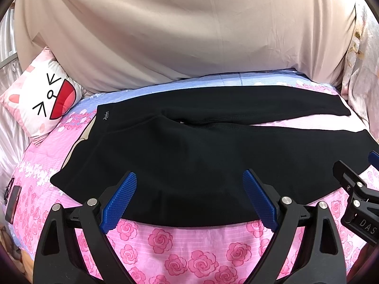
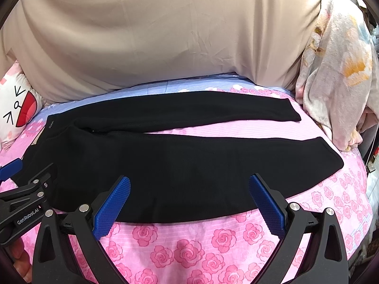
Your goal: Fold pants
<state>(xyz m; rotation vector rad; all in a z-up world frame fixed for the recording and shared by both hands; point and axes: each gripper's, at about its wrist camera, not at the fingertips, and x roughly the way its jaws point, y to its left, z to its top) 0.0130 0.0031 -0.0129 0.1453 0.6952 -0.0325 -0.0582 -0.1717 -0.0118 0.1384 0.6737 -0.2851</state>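
Observation:
Black pants (image 1: 189, 156) lie flat on the pink rose bedsheet (image 1: 180, 255), waistband to the left, both legs running right, the near leg spread slightly from the far one. They also show in the right wrist view (image 2: 180, 165). My left gripper (image 1: 189, 189) is open with blue pads, hovering over the near edge of the pants by the hip. My right gripper (image 2: 189, 194) is open over the near leg's edge. Each gripper shows at the other view's side, the right one in the left wrist view (image 1: 355, 189) and the left one in the right wrist view (image 2: 28, 189).
A beige sheet (image 1: 180, 35) hangs behind the bed. A cartoon face pillow (image 1: 40, 101) sits at the back left. A floral blanket (image 2: 336, 75) is heaped at the back right. A dark device (image 1: 13, 203) lies at the bed's left edge.

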